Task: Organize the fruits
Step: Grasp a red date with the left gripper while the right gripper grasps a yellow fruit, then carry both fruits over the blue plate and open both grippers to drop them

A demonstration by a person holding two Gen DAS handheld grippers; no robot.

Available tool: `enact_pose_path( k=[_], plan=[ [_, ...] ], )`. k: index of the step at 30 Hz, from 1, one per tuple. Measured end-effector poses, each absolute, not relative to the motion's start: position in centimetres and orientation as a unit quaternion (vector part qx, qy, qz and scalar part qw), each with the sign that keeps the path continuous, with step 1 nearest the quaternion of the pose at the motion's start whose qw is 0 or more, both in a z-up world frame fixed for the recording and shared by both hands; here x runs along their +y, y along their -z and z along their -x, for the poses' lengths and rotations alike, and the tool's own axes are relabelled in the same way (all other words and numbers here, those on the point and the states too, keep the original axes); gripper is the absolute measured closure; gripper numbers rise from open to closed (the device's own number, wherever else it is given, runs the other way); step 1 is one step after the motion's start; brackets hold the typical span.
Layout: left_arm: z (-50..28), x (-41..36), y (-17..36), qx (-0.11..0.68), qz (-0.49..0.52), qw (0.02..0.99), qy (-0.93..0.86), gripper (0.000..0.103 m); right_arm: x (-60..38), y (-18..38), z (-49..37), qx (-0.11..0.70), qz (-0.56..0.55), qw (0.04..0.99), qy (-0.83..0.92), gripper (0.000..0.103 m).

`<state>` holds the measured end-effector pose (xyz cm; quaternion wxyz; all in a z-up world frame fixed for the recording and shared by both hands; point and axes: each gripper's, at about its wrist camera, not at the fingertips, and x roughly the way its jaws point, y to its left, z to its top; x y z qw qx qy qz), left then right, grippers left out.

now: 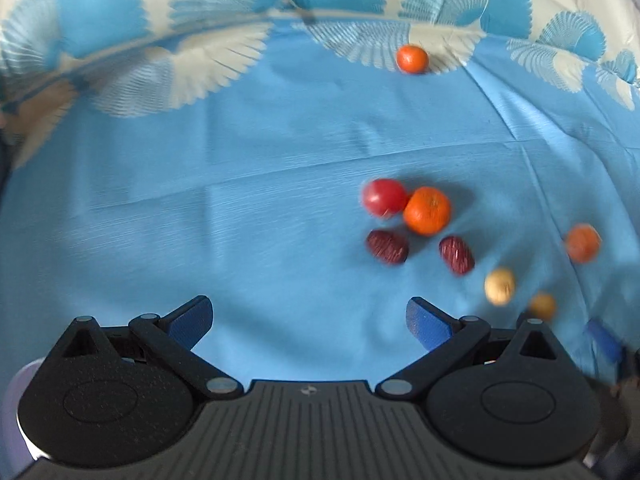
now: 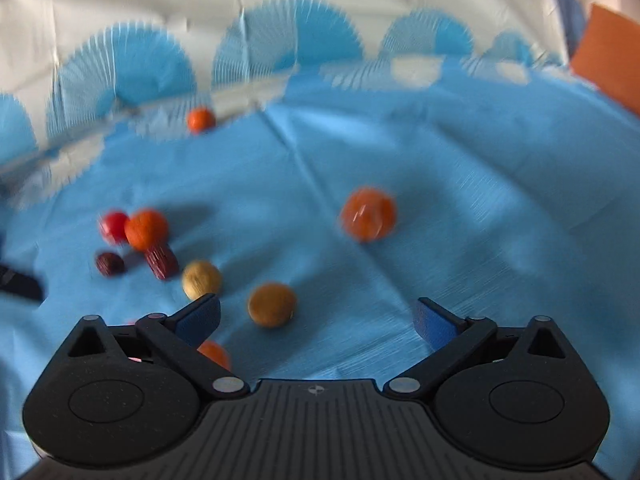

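Left gripper [image 1: 309, 322] and right gripper [image 2: 318, 320], both spread wide and empty above the blue cloth [image 1: 200, 220]. Ahead of the left lie a red tomato [image 1: 383, 197] touching an orange tangerine [image 1: 427, 211]. Below them, two wrinkled dark-red dates [image 1: 387, 246] rest with long axes slanting down-right.

Fruits are scattered on the blue cloth: a red tomato [image 1: 384, 197] touching an orange mandarin [image 1: 427, 211], two wrinkled dark-red dates [image 1: 387, 246] just beside, two tan round fruits [image 1: 499, 286] near, other mandarins [image 1: 412, 59] apart.
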<state>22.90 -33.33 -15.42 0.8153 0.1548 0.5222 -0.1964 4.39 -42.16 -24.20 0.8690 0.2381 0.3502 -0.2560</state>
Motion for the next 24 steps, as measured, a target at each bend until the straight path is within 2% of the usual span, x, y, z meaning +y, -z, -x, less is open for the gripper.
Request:
enact_pose_path(
  k=[3,4,5,7,8,9,10,11,12,15,20,24],
  plan=[
    [-24.7,-35.2,17.5,0.534,-0.156,0.807,0.197,0.0,-42.0,24.5,-5.0,0.352,-0.215,0.872,0.263,0.021],
    [-25.1,-35.7,18.0,0.537,-0.154,0.806,0.196,0.0,-41.9,24.4,-5.1,0.354,-0.204,0.874,0.263,0.034],
    [-25.4,-36.0,18.3,0.539,-0.148,0.805,0.198,0.001,-41.6,24.3,-5.2,0.355,-0.19,0.877,0.262,0.039],
    [-25.6,-36.3,18.3,0.54,-0.135,0.805,0.207,0.003,-41.4,24.4,-5.2,0.352,-0.176,0.883,0.256,0.041],
    [-25.5,-36.4,18.1,0.537,-0.128,0.806,0.213,0.009,-41.4,24.4,-5.2,0.351,-0.175,0.884,0.255,0.042],
    [-25.4,-36.5,18.0,0.531,-0.123,0.809,0.219,0.039,-41.3,24.4,-5.2,0.35,-0.173,0.885,0.253,0.044],
    [-25.4,-36.6,17.9,0.527,-0.121,0.811,0.222,0.071,-41.2,24.4,-5.1,0.348,-0.172,0.888,0.248,0.052],
    [-25.3,-36.5,17.7,0.525,-0.119,0.814,0.22,0.072,-41.1,24.2,-5.1,0.345,-0.169,0.891,0.241,0.071],
    [-25.1,-36.0,17.3,0.519,-0.1,0.82,0.221,0.073,-40.8,23.9,-5.0,0.343,-0.16,0.895,0.237,0.074],
    [-24.5,-34.6,16.0,0.511,-0.066,0.827,0.224,0.073,-41.1,23.2,-4.3,0.32,-0.152,0.898,0.262,0.074],
    [-22.0,-31.8,12.3,0.489,-0.078,0.841,0.218,0.073,-42.2,22.3,-3.0,0.276,-0.165,0.895,0.31,0.074],
    [-18.8,-26.6,7.9,0.49,-0.023,0.84,0.233,0.072,-42.2,18.9,-0.7,0.244,-0.168,0.9,0.32,0.074]
  ],
)
